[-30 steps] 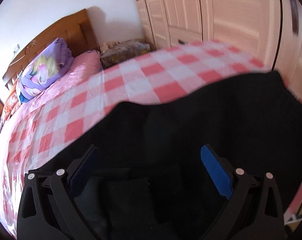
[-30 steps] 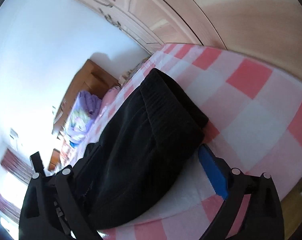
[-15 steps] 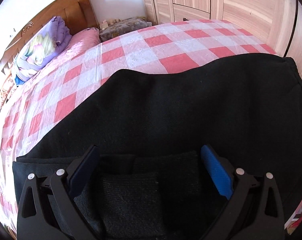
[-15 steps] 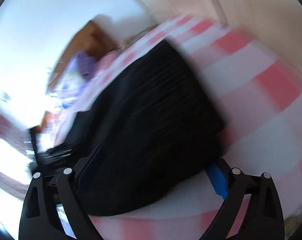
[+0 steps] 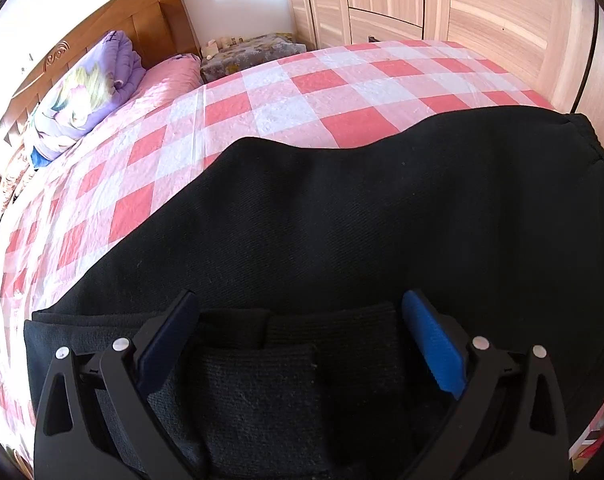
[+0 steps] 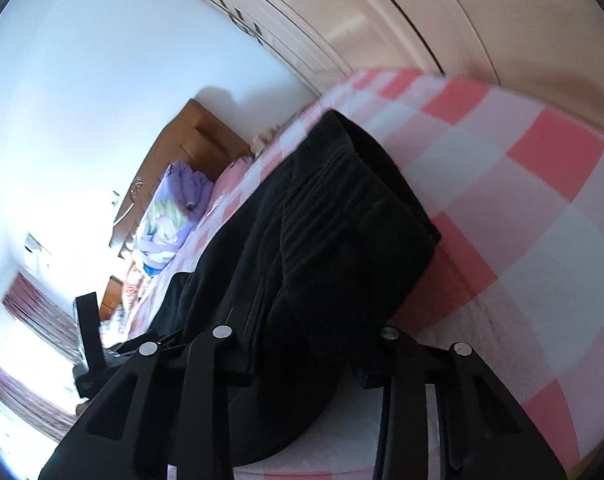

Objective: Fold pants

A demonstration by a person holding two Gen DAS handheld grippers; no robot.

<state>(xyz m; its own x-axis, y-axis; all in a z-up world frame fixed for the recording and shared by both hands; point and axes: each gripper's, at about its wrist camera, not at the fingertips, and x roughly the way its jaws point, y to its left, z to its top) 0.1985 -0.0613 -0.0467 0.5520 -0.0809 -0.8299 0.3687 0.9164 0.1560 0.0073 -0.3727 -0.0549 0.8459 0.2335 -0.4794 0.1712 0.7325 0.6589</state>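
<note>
Black pants [image 5: 362,220] lie on the red and white checked bed sheet [image 5: 302,92]. My left gripper [image 5: 298,320] is open and hovers over the ribbed cuffs [image 5: 262,368] at the near end; its blue pad [image 5: 434,344] shows. In the right wrist view the pants [image 6: 334,232] lie folded lengthwise, with the waistband end near me. My right gripper [image 6: 306,360] has its jaws drawn in around the pants' edge; the fingertips are hidden in the fabric.
A wooden headboard [image 5: 142,12] and a purple pillow [image 5: 86,92] are at the far end of the bed. A wardrobe [image 5: 462,8] stands along the far side. A cluttered bedside stand [image 5: 246,52] is by the headboard. The bed edge [image 6: 542,420] is close on the right.
The left gripper lowered over the pants' cuffs, staying open. The right gripper moved in on the pants' edge and its jaws closed; its blue pad no longer shows.
</note>
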